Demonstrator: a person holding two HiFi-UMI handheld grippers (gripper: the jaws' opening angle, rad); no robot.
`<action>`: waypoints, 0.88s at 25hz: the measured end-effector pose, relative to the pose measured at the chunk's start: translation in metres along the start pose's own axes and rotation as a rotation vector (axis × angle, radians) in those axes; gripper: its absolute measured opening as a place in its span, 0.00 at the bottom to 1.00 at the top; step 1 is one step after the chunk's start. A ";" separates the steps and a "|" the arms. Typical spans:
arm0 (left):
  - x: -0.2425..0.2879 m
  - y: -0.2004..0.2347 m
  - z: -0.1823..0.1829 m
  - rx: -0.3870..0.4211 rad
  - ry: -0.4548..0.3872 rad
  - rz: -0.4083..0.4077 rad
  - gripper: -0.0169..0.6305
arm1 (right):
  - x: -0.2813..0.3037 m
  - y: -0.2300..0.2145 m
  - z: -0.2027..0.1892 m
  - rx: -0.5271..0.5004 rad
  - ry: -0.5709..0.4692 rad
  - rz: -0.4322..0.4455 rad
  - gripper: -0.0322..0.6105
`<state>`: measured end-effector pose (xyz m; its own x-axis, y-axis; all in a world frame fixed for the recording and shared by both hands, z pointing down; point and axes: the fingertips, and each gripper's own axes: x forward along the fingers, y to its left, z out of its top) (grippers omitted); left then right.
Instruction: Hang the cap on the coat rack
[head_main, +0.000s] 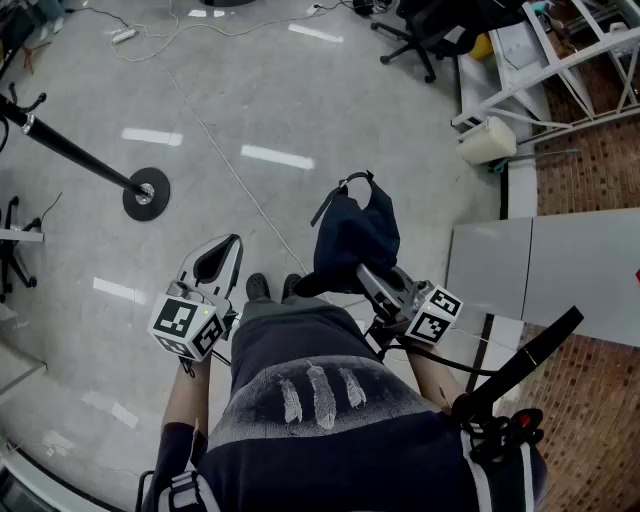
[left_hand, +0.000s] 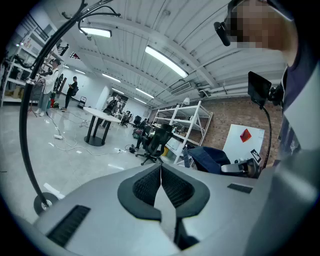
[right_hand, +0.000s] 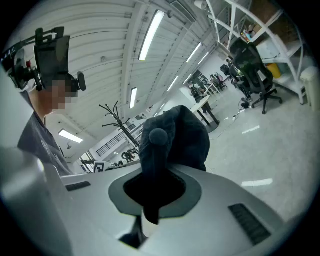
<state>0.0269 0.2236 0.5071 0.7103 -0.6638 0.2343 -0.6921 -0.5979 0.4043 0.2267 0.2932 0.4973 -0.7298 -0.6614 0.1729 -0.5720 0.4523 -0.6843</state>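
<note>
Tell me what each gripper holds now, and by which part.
The right gripper pinches the dark cap by its crown fabric; the left gripper is shut and empty.

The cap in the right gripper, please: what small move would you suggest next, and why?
Probably swing the right gripper, shut on the dark blue cap, leftward toward the coat rack. The cap is gripped, but the rack stands apart at the head view's left, its hooks far from the cap. The left gripper is shut and empty.
</note>
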 end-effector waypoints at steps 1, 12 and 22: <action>-0.001 0.005 0.008 0.009 -0.005 0.001 0.05 | 0.004 0.001 0.001 0.000 -0.001 -0.008 0.07; 0.066 -0.062 0.007 0.046 0.044 -0.149 0.05 | -0.051 -0.039 0.013 -0.032 -0.131 -0.090 0.07; 0.167 -0.212 -0.019 0.139 0.120 -0.246 0.05 | -0.168 -0.112 0.039 -0.031 -0.213 -0.051 0.07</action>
<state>0.2947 0.2487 0.4774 0.8631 -0.4385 0.2505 -0.5025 -0.7952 0.3394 0.4280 0.3305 0.5171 -0.6058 -0.7940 0.0505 -0.6197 0.4312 -0.6558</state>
